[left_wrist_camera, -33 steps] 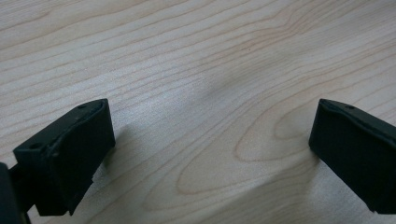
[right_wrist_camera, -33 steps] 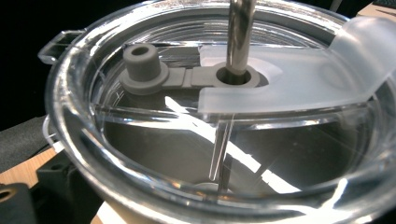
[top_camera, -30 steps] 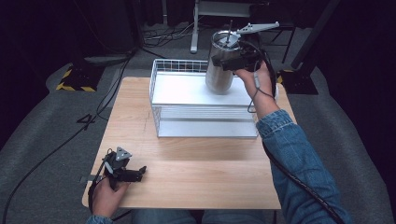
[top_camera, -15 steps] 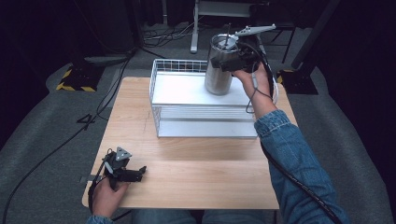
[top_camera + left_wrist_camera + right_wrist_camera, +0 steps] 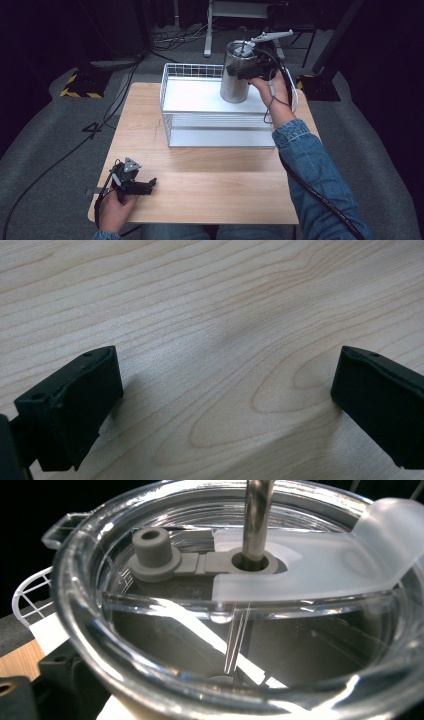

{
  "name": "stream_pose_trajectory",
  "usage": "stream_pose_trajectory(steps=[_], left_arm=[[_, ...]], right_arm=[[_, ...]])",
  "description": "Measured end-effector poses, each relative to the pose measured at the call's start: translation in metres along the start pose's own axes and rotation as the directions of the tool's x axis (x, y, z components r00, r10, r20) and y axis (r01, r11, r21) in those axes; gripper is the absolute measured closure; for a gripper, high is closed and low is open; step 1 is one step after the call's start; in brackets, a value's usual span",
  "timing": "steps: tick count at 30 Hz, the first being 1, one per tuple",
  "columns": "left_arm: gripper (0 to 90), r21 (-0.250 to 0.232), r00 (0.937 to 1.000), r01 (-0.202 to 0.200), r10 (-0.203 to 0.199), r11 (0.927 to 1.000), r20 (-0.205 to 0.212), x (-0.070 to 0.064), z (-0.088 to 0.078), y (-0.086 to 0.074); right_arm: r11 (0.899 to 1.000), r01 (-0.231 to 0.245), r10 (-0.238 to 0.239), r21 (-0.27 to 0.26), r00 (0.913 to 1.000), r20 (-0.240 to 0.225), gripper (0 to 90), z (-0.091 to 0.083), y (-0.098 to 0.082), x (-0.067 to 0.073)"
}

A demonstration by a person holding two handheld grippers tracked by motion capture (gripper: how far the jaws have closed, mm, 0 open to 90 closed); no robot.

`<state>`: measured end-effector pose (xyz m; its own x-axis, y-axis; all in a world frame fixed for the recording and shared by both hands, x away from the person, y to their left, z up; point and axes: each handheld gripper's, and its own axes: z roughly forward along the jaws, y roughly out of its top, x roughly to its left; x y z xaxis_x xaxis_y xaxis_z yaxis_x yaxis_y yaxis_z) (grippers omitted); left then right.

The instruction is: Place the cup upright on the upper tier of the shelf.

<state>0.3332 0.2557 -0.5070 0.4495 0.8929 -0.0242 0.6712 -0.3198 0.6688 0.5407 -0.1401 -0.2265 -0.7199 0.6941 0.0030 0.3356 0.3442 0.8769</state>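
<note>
A steel tumbler [image 5: 235,80] with a clear lid [image 5: 240,605] and a metal straw [image 5: 257,520] stands upright over the right rear of a white wire basket [image 5: 170,115]. My right gripper [image 5: 246,73] is shut on its upper part from the right. Whether its base touches the basket's white floor, I cannot tell. A grey stopper [image 5: 150,547] lies flipped back on the lid. My left gripper [image 5: 145,186] rests on the wooden table [image 5: 200,315] near the front left corner, open, with bare wood between its jaws.
The basket takes up the far middle of the table [image 5: 225,175]. Cables [image 5: 100,125] trail over the grey floor to the left. A black and yellow block [image 5: 80,85] and metal stand legs [image 5: 207,30] lie beyond the table.
The tumbler has come from a slight tilt to upright and shifted a little left and down over the basket. The left gripper has not moved.
</note>
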Motion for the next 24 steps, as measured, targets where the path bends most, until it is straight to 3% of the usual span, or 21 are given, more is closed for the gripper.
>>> stream_pose_trajectory(steps=[24], left_arm=[[0.6, 0.001, 1.0, 0.0, 0.0, 1.0, 0.0, 0.0, -0.0001, 0.0]], right_arm=[[0.999, 0.002, -0.002, -0.037, 1.0, 0.002, 0.0, 0.0016, -0.0027, -0.0021]])
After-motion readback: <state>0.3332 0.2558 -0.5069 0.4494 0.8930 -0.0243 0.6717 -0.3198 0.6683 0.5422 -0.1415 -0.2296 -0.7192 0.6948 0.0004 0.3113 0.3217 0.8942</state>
